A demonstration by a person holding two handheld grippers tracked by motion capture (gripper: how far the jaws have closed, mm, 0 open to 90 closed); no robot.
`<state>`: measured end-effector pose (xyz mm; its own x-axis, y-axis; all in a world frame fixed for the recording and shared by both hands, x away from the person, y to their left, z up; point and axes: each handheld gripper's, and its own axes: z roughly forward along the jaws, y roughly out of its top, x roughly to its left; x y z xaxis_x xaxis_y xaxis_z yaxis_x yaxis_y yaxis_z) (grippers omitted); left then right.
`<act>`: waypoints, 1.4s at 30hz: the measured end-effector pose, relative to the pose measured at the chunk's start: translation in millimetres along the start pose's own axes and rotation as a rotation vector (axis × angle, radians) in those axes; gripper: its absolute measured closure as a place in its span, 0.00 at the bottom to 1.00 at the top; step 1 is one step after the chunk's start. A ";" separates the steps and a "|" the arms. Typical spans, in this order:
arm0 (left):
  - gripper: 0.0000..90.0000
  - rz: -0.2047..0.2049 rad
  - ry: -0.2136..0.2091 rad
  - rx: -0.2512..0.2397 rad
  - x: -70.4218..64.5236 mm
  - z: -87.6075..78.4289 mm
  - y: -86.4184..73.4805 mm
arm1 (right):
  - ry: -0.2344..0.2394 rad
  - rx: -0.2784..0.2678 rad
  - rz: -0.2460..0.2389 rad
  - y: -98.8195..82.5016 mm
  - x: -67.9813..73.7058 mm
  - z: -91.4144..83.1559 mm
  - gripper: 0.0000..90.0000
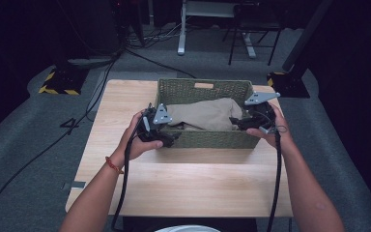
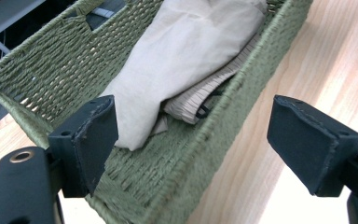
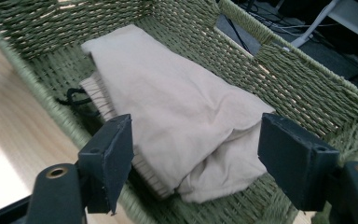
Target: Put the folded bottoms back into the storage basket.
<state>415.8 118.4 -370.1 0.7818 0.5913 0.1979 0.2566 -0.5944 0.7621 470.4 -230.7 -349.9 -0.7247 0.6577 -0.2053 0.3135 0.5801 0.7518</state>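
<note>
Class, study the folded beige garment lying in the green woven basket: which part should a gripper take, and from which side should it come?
Probably from above, at the beige garment's thick folded end beside the right gripper. That end bulges above the basket floor, giving open jaws something to straddle, while the woven walls block a sideways approach. The ribbed cuff tucked underneath looks harder to reach.

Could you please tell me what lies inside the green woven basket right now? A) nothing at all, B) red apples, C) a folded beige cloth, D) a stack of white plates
C: a folded beige cloth lies on the floor of the green woven basket.
</note>
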 end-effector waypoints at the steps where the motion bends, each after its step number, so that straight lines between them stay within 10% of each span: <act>1: 0.19 0.010 0.005 0.006 -3.9 -2.7 -2.3 | -0.004 -0.004 -0.002 -3.3 3.1 -6.2 0.30; 42: 0.18 0.022 0.048 0.108 -46.2 -17.1 -81.6 | -0.077 -0.005 -0.048 -92.9 43.6 -52.5 0.28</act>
<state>349.0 148.9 -431.0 0.7609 0.6008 0.2451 0.3010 -0.6615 0.6869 377.4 -281.1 -395.8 -0.6894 0.6643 -0.2887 0.2766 0.6098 0.7427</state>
